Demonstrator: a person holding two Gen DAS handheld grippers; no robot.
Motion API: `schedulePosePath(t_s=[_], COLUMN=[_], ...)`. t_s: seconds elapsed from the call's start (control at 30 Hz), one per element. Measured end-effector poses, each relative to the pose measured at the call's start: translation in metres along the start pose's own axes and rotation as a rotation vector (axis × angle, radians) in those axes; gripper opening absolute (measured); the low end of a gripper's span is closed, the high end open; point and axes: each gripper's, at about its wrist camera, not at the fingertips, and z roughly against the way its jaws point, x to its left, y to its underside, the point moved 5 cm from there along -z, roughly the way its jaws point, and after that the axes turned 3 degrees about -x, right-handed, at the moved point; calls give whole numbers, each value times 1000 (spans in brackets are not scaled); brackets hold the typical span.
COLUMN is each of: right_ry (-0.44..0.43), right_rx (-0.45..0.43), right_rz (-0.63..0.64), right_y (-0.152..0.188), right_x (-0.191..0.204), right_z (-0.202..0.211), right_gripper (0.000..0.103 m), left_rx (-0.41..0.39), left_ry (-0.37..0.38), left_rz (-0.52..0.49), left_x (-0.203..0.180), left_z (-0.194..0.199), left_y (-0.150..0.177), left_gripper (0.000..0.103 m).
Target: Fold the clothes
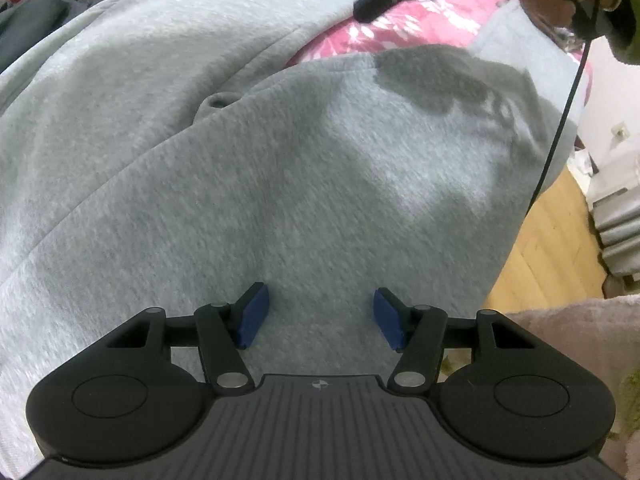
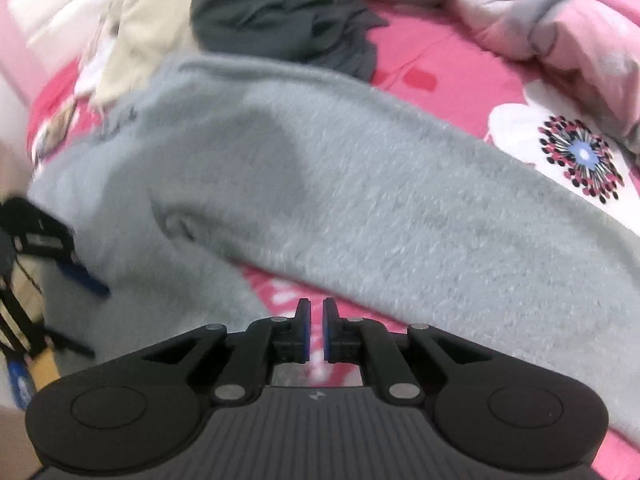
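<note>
The grey fleece trousers [image 1: 248, 184] lie spread on the pink bedsheet [image 2: 432, 60], but the left gripper [image 1: 316, 316] hovers spread and the right gripper [image 2: 317, 330] is pressed together empty, so the fold may slip open.

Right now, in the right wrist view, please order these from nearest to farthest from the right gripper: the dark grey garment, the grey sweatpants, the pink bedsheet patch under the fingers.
1. Pink bedsheet patch, directly under the right gripper.
2. Grey sweatpants, just beyond, across the middle.
3. Dark grey garment, crumpled at the top.
</note>
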Motion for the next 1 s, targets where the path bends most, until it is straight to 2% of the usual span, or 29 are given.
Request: schedulePosePath(t_s=[0.13, 0.2, 0.27, 0.3, 0.37, 0.47, 0.53, 0.67, 0.73, 0.87, 0.9, 1.0], right_ry=[-89, -93, 10, 68, 145, 217, 219, 93, 24, -124, -149, -177], right_rx=[-13, 19, 44, 28, -30, -52, -14, 59, 64, 48, 53, 78], right_rz=[-39, -30, -24, -53, -183, -294, -251, -57, 53, 198, 215, 258], right_y=[0, 5, 10, 11, 18, 40, 54, 68, 69, 69, 70, 76], right_x=[10, 15, 7, -4, -36, -74, -82, -65, -52, -34, -35, -38], right_z=[-8, -21, -26, -19, 9, 50, 62, 57, 49, 43, 39, 26], right_gripper=[5, 5, 5, 5, 5, 6, 6, 10, 32, 39, 43, 43], left_rx=[-1, 3, 11, 16, 21, -2, -33, -93, -110, -126, -124, -103], left_ry=[2, 1, -3, -6, -11, -17, -12, 13, 4, -3, -9, -48], left_rz=[-10, -23, -34, -37, -32, -33, -33, -26, -46, -81, -90, -125], left_x=[2, 0, -2, -2, -2, -3, -8, -28, -39, -61, -65, -73], left_z=[-2, -6, -12, -11, -8, 1, 6, -2, -12, -36, -41, -61], left_y=[-1, -4, -9, -11, -15, -28, -41, -76, -91, -112, -113, -116], left_gripper=[59, 59, 59, 59, 59, 59, 58, 59, 58, 58, 58, 58])
